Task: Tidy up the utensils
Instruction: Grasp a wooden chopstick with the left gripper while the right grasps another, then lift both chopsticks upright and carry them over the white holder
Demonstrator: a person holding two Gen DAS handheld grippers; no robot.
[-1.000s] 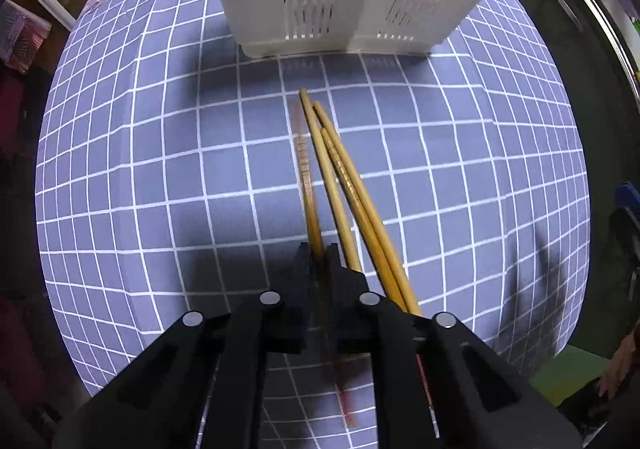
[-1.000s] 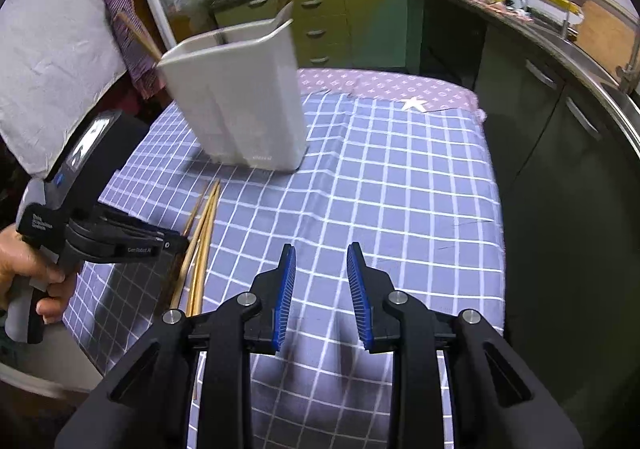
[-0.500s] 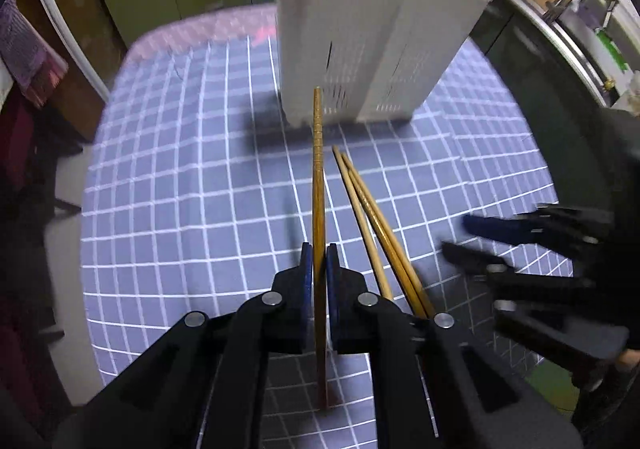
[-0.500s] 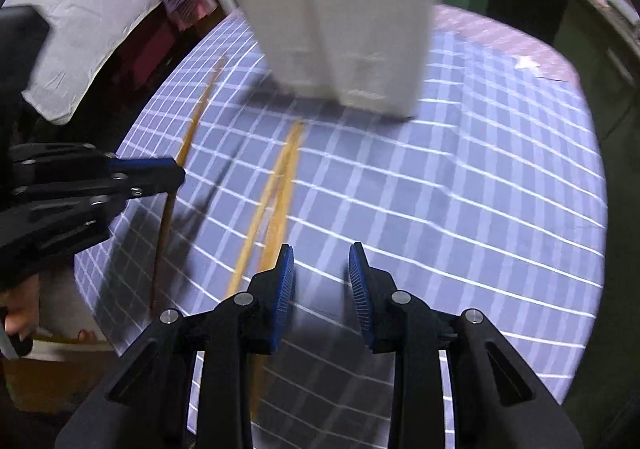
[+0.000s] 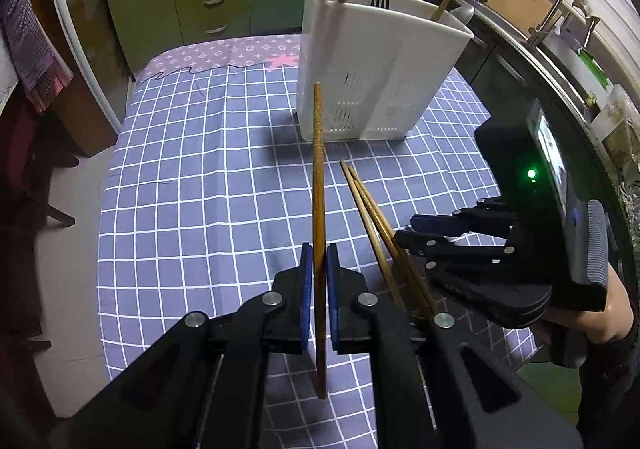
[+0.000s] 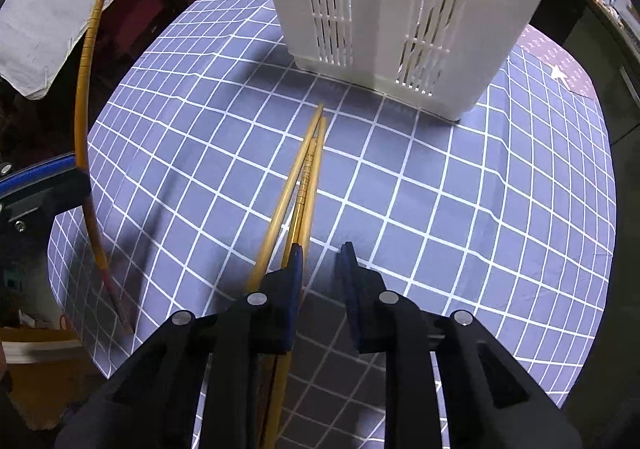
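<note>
My left gripper point(image 5: 318, 261) is shut on one brown chopstick point(image 5: 318, 169), held off the checked tablecloth point(image 5: 192, 189) and pointing toward the white slotted utensil caddy point(image 5: 380, 65). The caddy holds chopsticks, a fork and a spoon. Three loose chopsticks point(image 6: 308, 169) lie on the cloth in front of the caddy point(image 6: 400, 9). My right gripper point(image 6: 322, 253) hovers low over their near ends with its jaws closing. The sticks run beside and under its left finger, and nothing is pressed between the pads. The held chopstick point(image 6: 82, 109) shows at the far left of the right wrist view.
The table's left and near edges drop to a tiled floor point(image 5: 72, 233). Green kitchen cabinets point(image 5: 208, 1) stand behind, and a counter with a sink tap point(image 5: 560, 9) runs along the right. A hand point(image 5: 612, 313) holds the right gripper's handle.
The left gripper lifted its chopstick off the cloth and tilted up, so the caddy's top came into view. The right gripper swung down over the loose chopsticks and its jaws narrowed.
</note>
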